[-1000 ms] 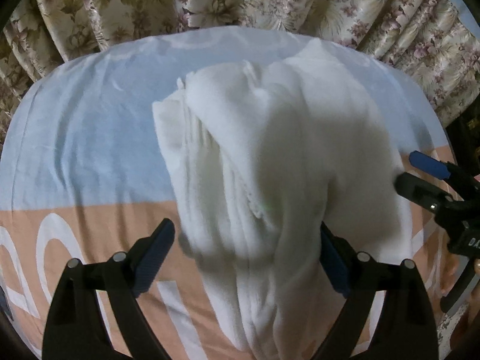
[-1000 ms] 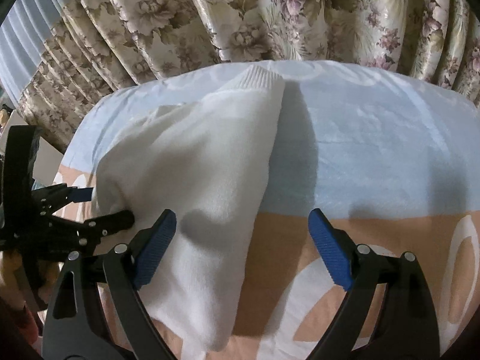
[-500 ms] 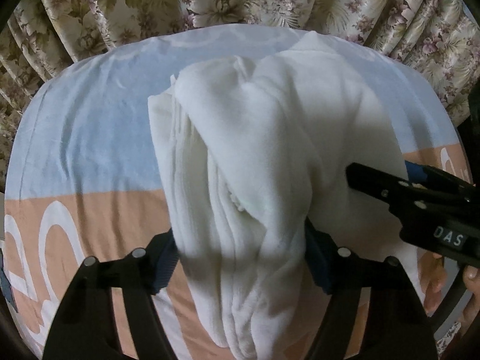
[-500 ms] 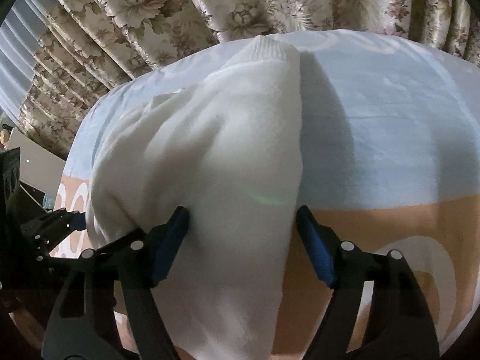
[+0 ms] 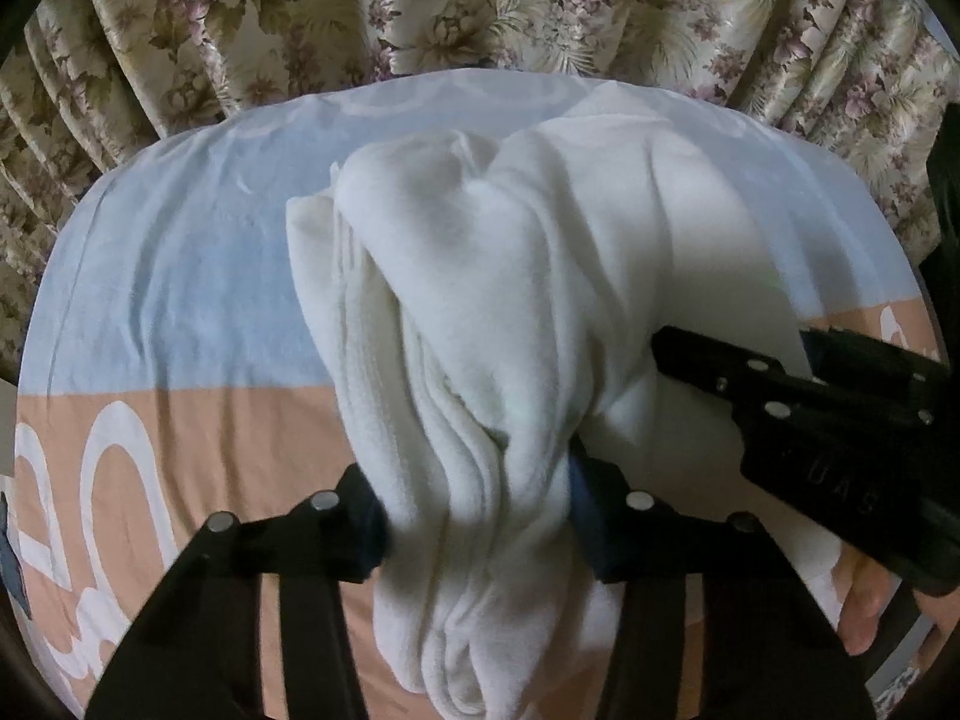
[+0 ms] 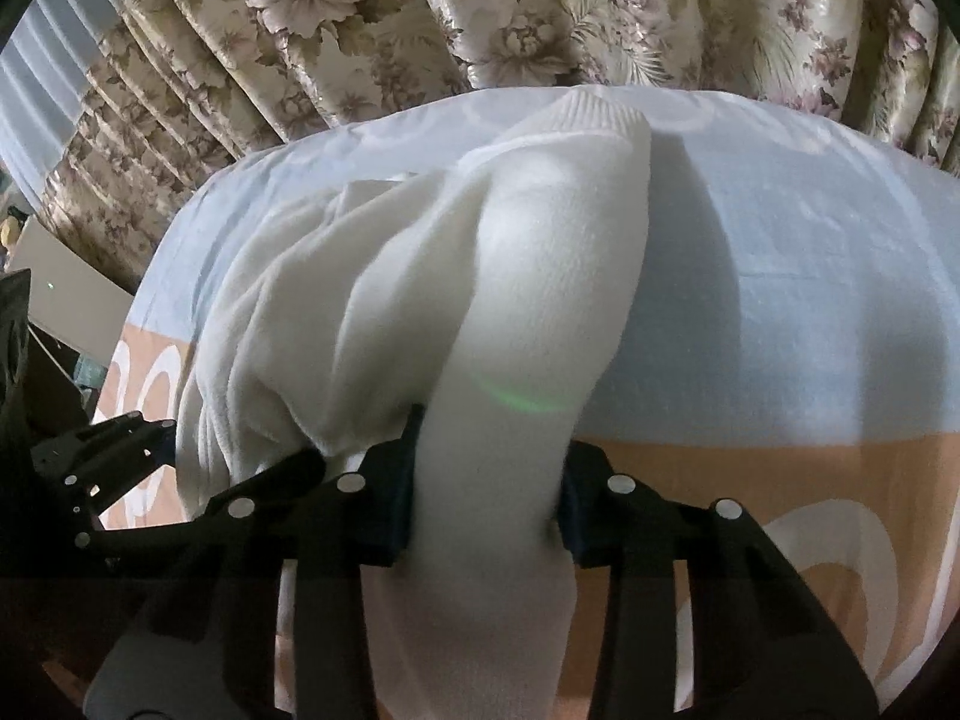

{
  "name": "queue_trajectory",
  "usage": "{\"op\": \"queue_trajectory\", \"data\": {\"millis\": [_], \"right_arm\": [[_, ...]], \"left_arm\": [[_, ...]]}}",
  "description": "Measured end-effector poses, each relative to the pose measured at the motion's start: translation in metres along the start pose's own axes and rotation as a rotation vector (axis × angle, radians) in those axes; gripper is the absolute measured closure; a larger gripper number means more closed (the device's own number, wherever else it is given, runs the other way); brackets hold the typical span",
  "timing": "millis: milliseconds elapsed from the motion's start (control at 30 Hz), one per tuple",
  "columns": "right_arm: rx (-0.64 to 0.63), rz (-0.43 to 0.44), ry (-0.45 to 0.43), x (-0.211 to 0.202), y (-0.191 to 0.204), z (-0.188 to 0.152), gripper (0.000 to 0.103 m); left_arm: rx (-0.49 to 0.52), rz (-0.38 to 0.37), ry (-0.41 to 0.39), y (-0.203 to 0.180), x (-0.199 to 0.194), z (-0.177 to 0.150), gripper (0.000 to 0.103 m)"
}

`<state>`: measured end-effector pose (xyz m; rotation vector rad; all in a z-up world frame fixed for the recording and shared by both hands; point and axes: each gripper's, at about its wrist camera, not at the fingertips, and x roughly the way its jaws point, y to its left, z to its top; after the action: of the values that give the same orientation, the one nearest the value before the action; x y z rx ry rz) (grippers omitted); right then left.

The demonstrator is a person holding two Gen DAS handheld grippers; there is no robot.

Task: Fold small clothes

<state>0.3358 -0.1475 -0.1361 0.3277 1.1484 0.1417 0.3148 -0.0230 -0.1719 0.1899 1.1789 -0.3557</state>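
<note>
White garment (image 5: pixel 480 324) is bunched between both closing tools: the left tool (image 5: pixel 480 516) pinches one gathered end, the right tool (image 6: pixel 489 504) another. It lies on a blue-and-peach bed sheet (image 5: pixel 180 312) before floral curtains (image 6: pixel 540 12). Grasping step; next likely calls for lifting together and spreading it flat.

A bunched white knitted garment (image 5: pixel 510 312) lies on a bed sheet (image 5: pixel 180 300) that is pale blue at the far half and peach with white letters at the near half. The left hand-held gripper (image 5: pixel 480 516), black with blue pads, has its jaws closing on a gathered fold of the garment, and the pads press into the cloth from both sides. At the right the black right hand-held gripper (image 5: pixel 798 378) reaches into the garment's edge, with fingers (image 5: pixel 864 600) of a hand below it. Floral curtains (image 5: pixel 480 6) hang behind the bed.
</note>
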Motion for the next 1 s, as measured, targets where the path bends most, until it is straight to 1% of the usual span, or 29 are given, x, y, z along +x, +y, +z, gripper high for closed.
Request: {"op": "queue_trajectory", "data": {"millis": [67, 200, 433, 567, 633, 800, 900, 1000], "right_arm": [[-0.005, 0.001, -0.01, -0.002, 0.001, 0.0, 0.068], [-0.019, 0.003, -0.026, -0.004, 0.002, -0.001, 0.07], [-0.089, 0.024, -0.076, -0.021, 0.012, 0.002, 0.071], [-0.157, 0.018, -0.119, -0.034, 0.02, 0.004, 0.071], [-0.17, 0.018, -0.134, -0.04, 0.022, 0.003, 0.071], [-0.175, 0.03, -0.172, -0.057, 0.016, 0.0, 0.071], [-0.17, 0.047, -0.2, -0.075, 0.008, -0.002, 0.071], [-0.173, 0.045, -0.23, -0.098, 0.002, -0.006, 0.071]], "left_arm": [[-0.011, -0.009, -0.001, 0.0, -0.001, 0.002, 0.06], [-0.039, -0.013, 0.005, 0.002, -0.004, 0.005, 0.064], [-0.066, -0.005, -0.004, 0.0, -0.012, 0.007, 0.066], [-0.061, 0.007, -0.035, -0.004, -0.023, 0.007, 0.067], [-0.064, 0.01, -0.047, -0.006, -0.03, 0.006, 0.067], [-0.055, 0.019, -0.078, -0.019, -0.048, 0.007, 0.067], [-0.045, 0.017, -0.1, -0.029, -0.061, 0.008, 0.067], [-0.034, 0.007, -0.12, -0.043, -0.075, 0.008, 0.067]]}}
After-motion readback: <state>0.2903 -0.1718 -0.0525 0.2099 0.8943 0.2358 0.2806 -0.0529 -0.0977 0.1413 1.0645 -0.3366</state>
